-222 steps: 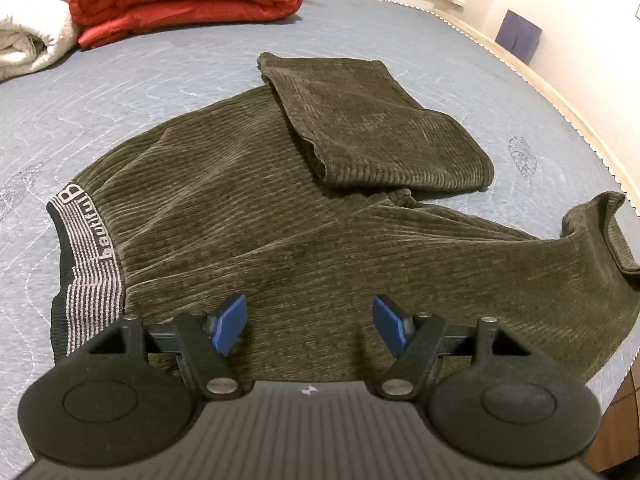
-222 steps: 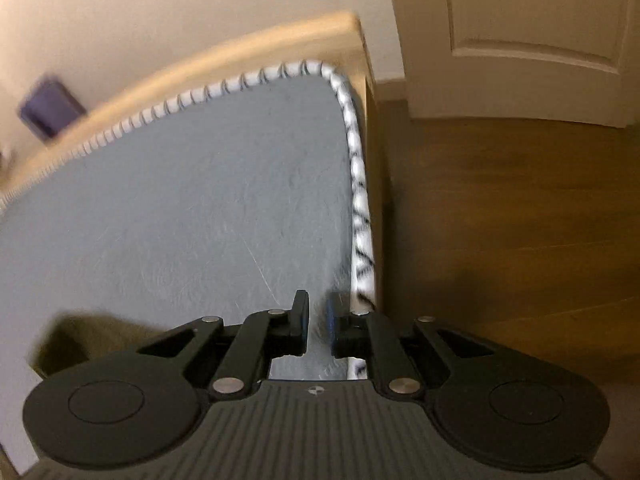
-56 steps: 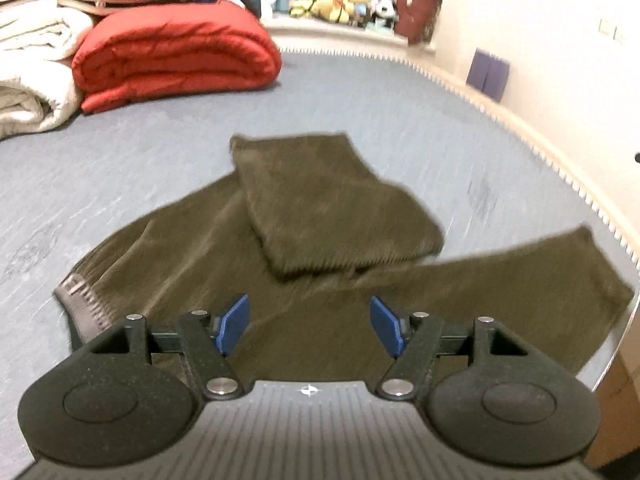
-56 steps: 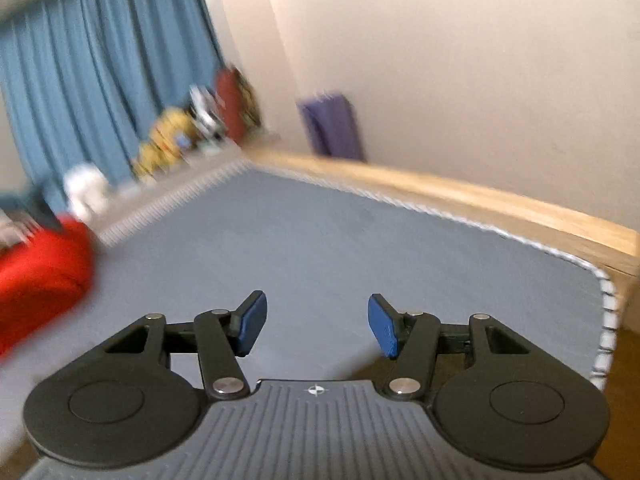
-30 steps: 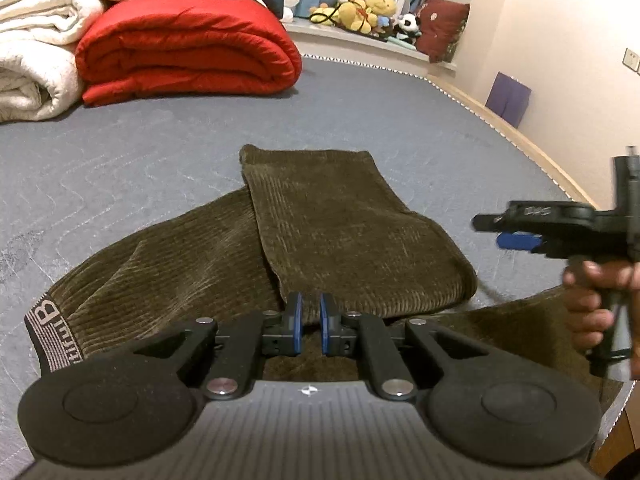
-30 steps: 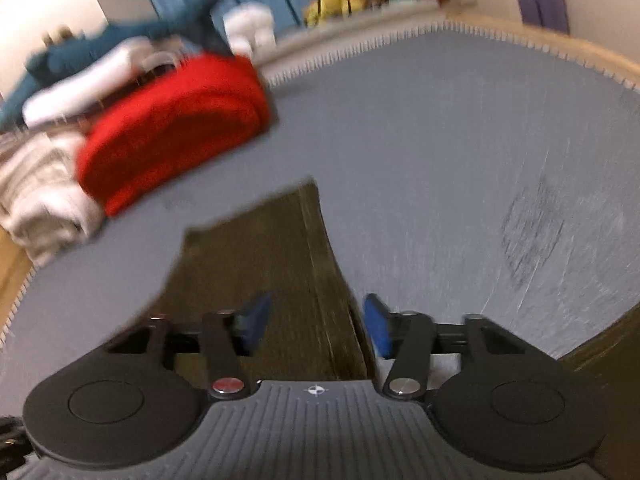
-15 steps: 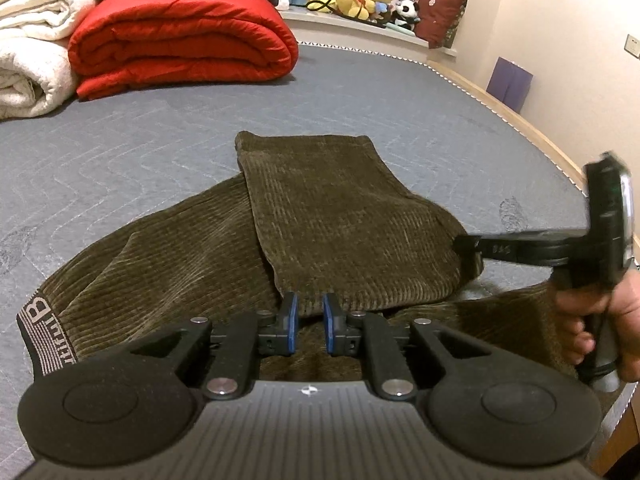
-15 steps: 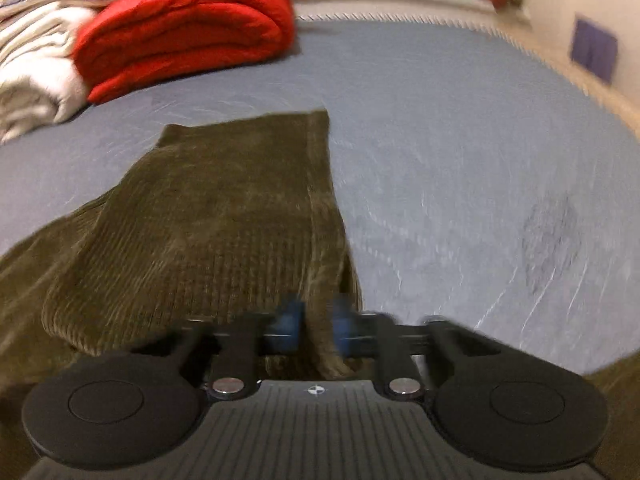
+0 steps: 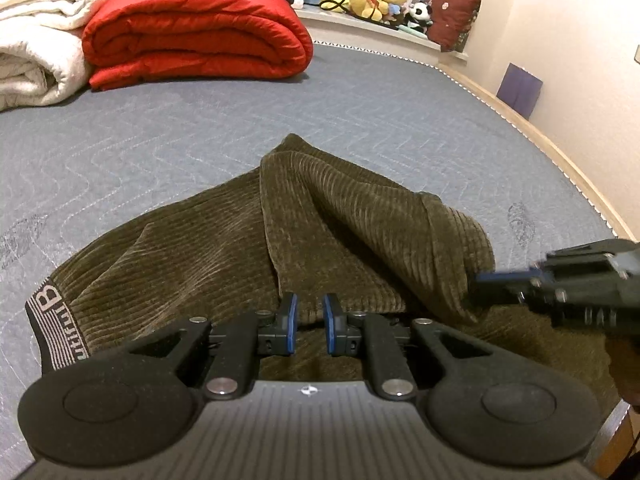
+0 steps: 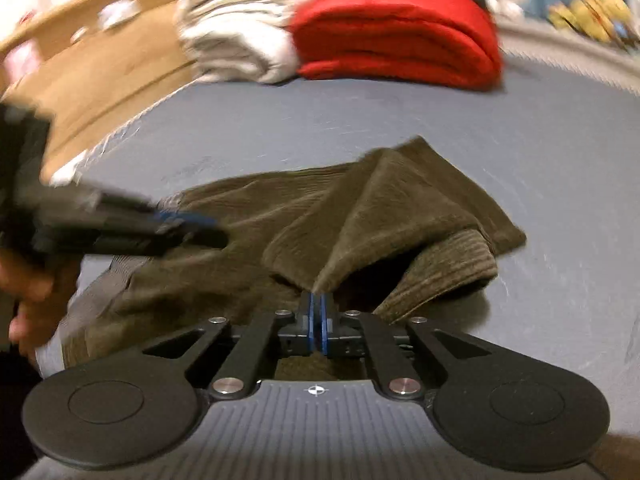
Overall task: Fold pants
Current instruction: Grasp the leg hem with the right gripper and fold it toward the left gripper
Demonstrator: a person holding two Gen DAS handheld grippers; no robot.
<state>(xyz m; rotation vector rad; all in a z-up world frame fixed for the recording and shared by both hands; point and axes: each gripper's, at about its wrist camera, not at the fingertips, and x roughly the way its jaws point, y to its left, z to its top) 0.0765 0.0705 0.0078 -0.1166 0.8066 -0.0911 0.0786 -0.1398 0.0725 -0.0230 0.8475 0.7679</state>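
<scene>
Right gripper (image 10: 316,322) pinching pants (image 10: 400,208) fold; left gripper (image 9: 310,322) opening.

1. A bed (image 9: 360,104) with a grey-blue quilted cover carries everything; a pale wooden frame runs along its right edge by the wall
2. Olive-brown corduroy pants (image 9: 192,248) lie on the near part of the cover, striped waistband to the left, one leg doubled back over the rest and partly lifted
3. A folded red quilt (image 9: 196,32) rests at the far left
4. Rolled white blankets (image 9: 36,40) lie touching the quilt's left side
</scene>
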